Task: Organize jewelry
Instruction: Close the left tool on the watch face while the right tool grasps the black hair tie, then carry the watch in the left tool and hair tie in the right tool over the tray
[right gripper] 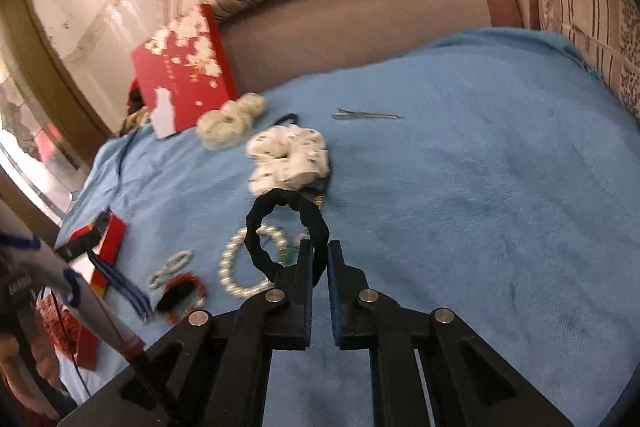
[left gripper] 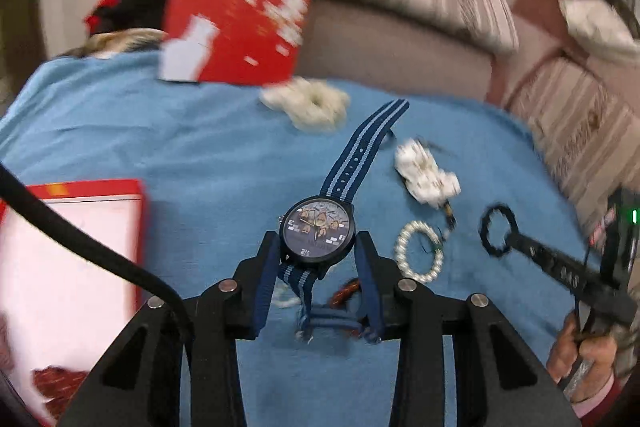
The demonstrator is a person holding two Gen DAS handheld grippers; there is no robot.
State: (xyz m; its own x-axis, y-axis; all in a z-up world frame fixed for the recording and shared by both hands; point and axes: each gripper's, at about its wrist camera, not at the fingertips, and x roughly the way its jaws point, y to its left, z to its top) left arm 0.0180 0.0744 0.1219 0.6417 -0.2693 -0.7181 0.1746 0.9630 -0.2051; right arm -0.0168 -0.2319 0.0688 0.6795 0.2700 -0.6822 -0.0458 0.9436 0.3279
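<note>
The left gripper (left gripper: 318, 247) is part-way closed, its two fingers clamped on the case of a wristwatch (left gripper: 318, 229) whose blue striped strap runs off toward 1 o'clock over the blue blanket (left gripper: 200, 147). The right gripper (right gripper: 319, 259) is nearly closed, jaws pinching one edge of a black hair tie (right gripper: 288, 231), which hangs as a loop toward 11 o'clock from the tips. Beneath that loop a pearl bracelet (right gripper: 240, 267) lies on the blanket, with a white patterned scrunchie (right gripper: 290, 157) just beyond it at 12 o'clock. A cream scrunchie (right gripper: 230, 121) sits further off by the red lid (right gripper: 182, 67). An open red box (left gripper: 68, 247) lies at 9 o'clock of the left gripper.
</note>
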